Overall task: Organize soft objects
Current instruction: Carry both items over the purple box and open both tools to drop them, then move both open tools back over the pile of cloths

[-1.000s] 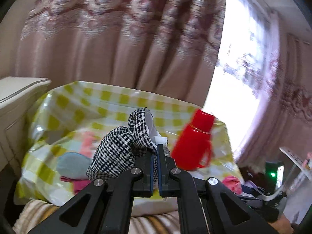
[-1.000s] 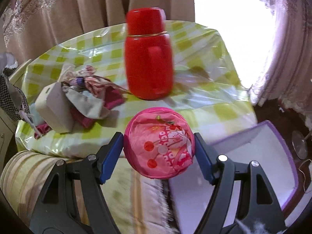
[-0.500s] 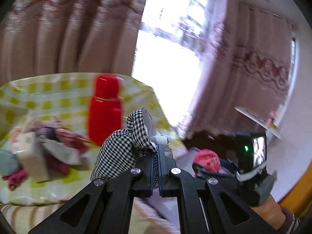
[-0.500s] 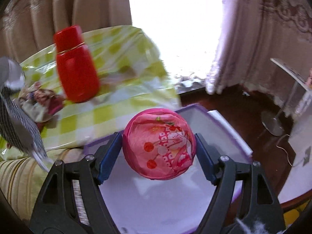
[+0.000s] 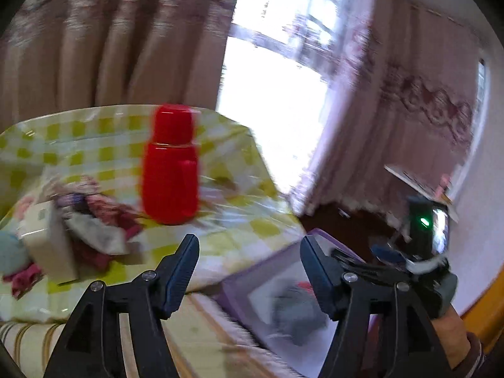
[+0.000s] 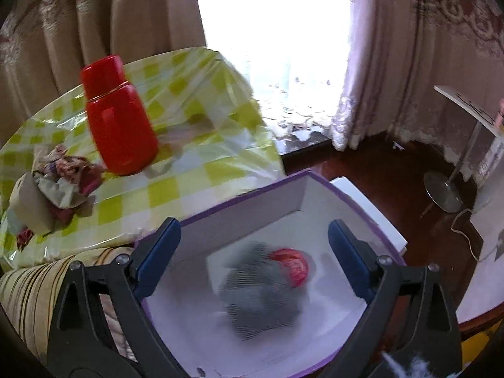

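A purple-rimmed white box [image 6: 283, 189] [image 5: 261, 267] sits beside the table. Inside it lie the black-and-white checked cloth [image 6: 258, 293] [image 5: 293, 308], blurred, and the pink patterned ball [image 6: 291, 264], partly under the cloth. My right gripper [image 6: 252, 252] hangs over the box, its jaws opening with nothing pressed between them. My left gripper [image 5: 249, 271] is at the box's near edge, jaws opening and nothing in them. More soft things [image 6: 66, 179] [image 5: 94, 226] remain heaped on the checked tablecloth [image 6: 189, 170].
A red flask [image 6: 118, 126] [image 5: 170, 170] stands on the table by the heap, with a pale box [image 5: 47, 245] to its left. Curtains and a bright window lie behind. A striped sofa edge [image 6: 28, 296] is below the table; a lamp stand [image 6: 441, 192] is on the dark floor.
Both grippers swung from the table to the box. The left let go of the checked cloth and the right let go of the pink ball; both now lie in the box.
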